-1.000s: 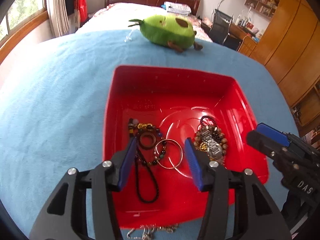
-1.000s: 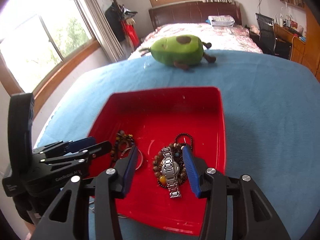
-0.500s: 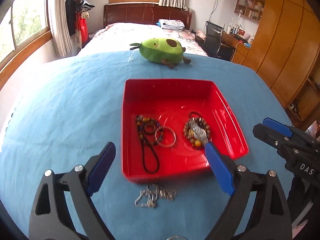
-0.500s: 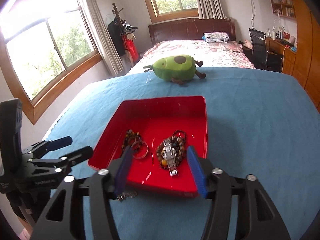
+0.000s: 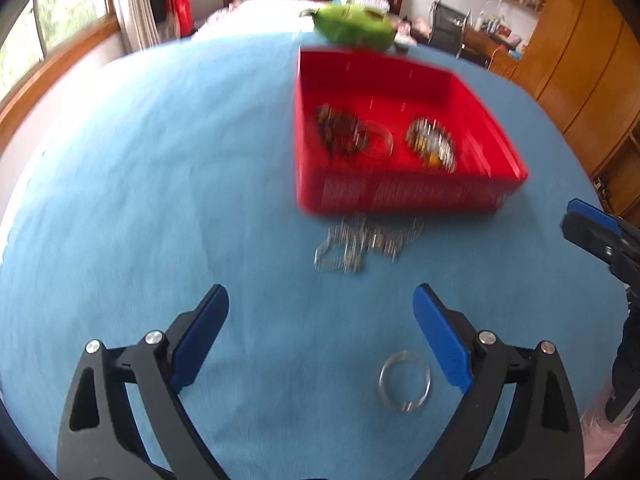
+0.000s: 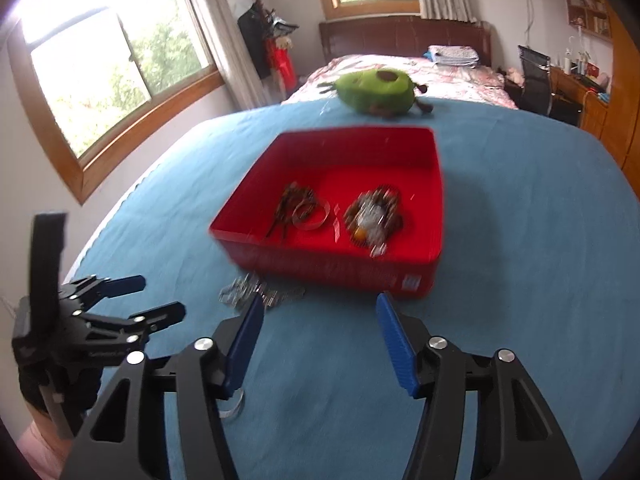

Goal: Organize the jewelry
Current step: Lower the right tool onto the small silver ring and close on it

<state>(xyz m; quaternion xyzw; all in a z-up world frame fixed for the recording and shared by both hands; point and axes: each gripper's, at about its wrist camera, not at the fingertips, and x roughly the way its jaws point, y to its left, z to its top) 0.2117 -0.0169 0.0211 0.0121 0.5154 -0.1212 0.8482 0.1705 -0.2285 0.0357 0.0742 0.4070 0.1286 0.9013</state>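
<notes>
A red tray [image 5: 404, 196] [image 6: 332, 268] on the blue cloth holds dark bead strings with a silver bangle [image 5: 348, 134] [image 6: 300, 210] and a silver watch on brown beads [image 5: 434, 146] [image 6: 374, 216]. A silver chain [image 5: 360, 244] [image 6: 256, 296] lies on the cloth in front of the tray. A silver bangle [image 5: 405, 386] lies near my left gripper's right finger; part of it shows in the right wrist view [image 6: 234, 404]. My left gripper [image 5: 320, 340] is wide open and empty, short of the chain. My right gripper [image 6: 318, 344] is open and empty in front of the tray.
A green avocado plush [image 5: 352, 26] [image 6: 376, 90] sits behind the tray. The blue cloth [image 5: 160, 160] [image 6: 520, 240] covers a round table. A bed, a window, a desk chair and wooden wardrobes stand beyond the table.
Both grippers have pulled back from above the tray toward the near edge. The left gripper has opened wide. The chain and the loose bangle have come into view.
</notes>
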